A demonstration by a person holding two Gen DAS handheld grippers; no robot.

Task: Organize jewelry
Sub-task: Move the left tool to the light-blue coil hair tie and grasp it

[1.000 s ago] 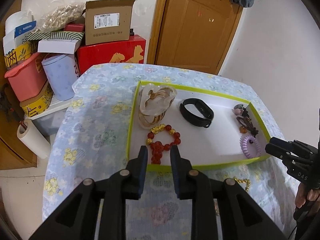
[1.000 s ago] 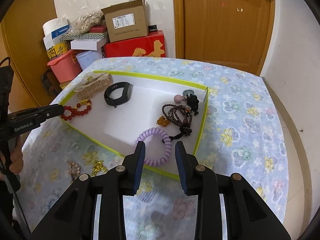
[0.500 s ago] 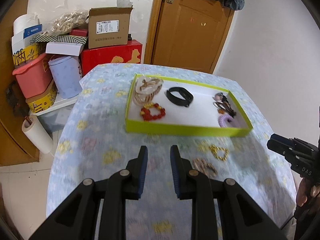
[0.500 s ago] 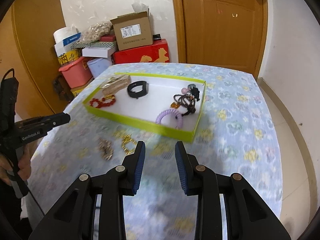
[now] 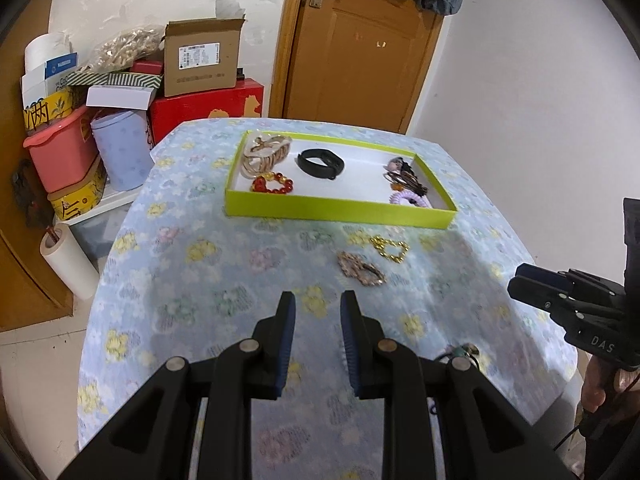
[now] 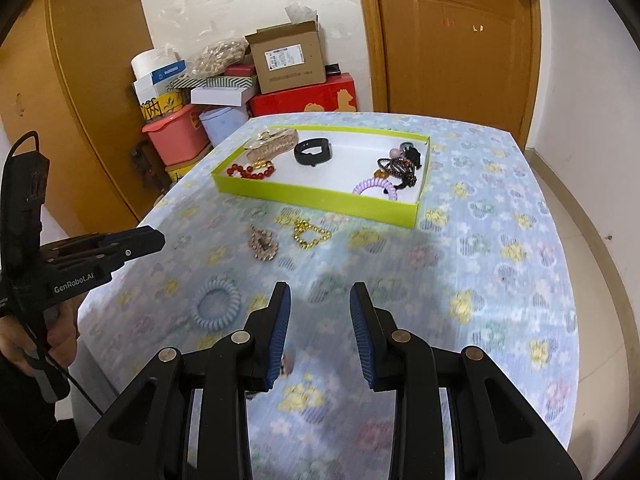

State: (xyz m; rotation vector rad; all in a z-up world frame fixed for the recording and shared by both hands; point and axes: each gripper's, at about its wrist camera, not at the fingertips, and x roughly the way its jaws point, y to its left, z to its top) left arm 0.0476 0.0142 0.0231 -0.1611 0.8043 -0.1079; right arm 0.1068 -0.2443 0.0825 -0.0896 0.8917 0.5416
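Inside the shallow lime-green tray (image 5: 340, 206) with a white floor, toward the far end of the table: a cream woven bracelet bundle (image 5: 264, 151) at far left, a red-and-gold bead bracelet (image 5: 272, 185) just in front of it, a black band (image 5: 321, 163) near the middle, a dark bead cluster (image 5: 406, 178) and a lilac spiral hair tie (image 5: 408, 199) at the right end. Outside the tray, on the blue floral tablecloth (image 5: 200, 280): a gold chain (image 5: 390, 248) near the front wall, a pinkish beaded piece (image 5: 360, 274) just beside it, a pale-blue spiral hair tie (image 6: 216, 306) nearer the left edge. Well short of all these, above bare cloth: the left gripper (image 5: 316, 312) and the right gripper (image 6: 320, 304), each with jaws narrowly parted, holding nothing. Beyond the table: stacked boxes (image 5: 200, 64), a wooden door (image 5: 360, 44).
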